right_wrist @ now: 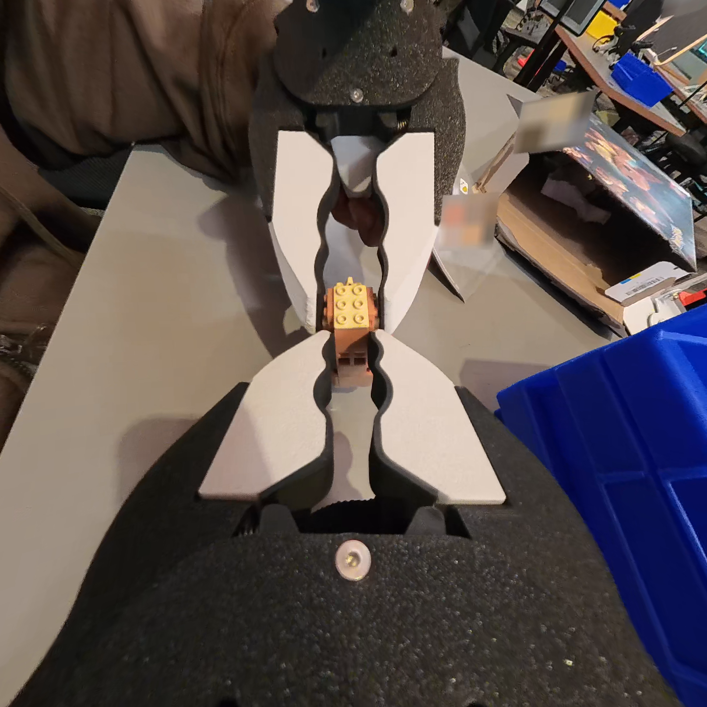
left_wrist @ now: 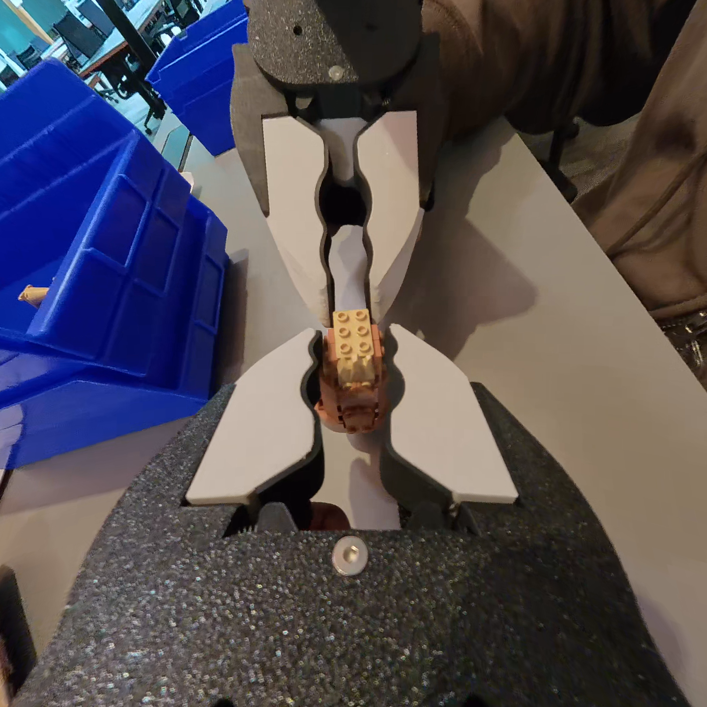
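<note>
Left gripper: its white fingers sit around the lower, brown end of a small brick assembly; the left finger seems to press on it, but a narrow dark gap shows along the right finger, so I cannot tell whether the grip is firm.
Right gripper: comes in from the opposite side, tip to tip with the left one; its fingertips are closed on the brown underside of the same assembly.
Brick assembly: a tan studded plate tops a reddish-brown block, with smaller tan and brown pieces at the end that faces the left gripper. It hangs in the air between the two grippers, above the middle of the grey tabletop, touching no surface.
Joined so far: tan plate and brown block look seated together; whether every piece is pressed fully home is too small to tell.
Loose parts: none show on the bare tabletop near the grippers.
Blue bins: one stands at the tabletop's edge beside each gripper; a tan piece shows at the left bin's wall.
Cardboard box: open, toward the far right corner.
Person: a brown sleeve behind the grippers.
</note>
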A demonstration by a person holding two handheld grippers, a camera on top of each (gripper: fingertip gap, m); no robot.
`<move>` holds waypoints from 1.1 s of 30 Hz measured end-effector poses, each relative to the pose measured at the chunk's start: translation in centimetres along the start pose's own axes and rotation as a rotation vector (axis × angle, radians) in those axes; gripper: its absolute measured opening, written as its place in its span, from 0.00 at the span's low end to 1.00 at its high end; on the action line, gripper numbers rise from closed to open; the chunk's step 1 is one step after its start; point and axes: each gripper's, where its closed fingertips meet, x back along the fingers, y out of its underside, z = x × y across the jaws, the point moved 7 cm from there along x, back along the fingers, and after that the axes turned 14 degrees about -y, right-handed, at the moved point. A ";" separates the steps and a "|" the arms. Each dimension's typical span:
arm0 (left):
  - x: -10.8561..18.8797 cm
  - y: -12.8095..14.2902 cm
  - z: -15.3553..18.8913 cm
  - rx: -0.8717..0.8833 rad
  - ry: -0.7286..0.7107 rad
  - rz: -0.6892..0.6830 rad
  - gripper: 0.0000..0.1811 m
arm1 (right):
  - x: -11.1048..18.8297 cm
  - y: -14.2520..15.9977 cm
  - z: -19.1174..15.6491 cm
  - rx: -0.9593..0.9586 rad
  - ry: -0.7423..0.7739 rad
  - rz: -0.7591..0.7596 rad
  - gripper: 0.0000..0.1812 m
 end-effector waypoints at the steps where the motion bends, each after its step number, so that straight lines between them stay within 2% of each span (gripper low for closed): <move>1: 0.1 0.1 0.0 0.006 0.005 0.009 0.17 | 0.0 0.0 0.0 -0.006 -0.001 0.006 0.09; 6: 0.1 0.3 -0.1 0.019 0.014 0.046 0.17 | 0.0 0.1 0.0 -0.019 -0.003 0.029 0.09; 33: 0.3 0.5 -0.1 0.016 0.040 0.052 0.17 | -0.1 0.6 -0.2 -0.112 -0.004 0.130 0.09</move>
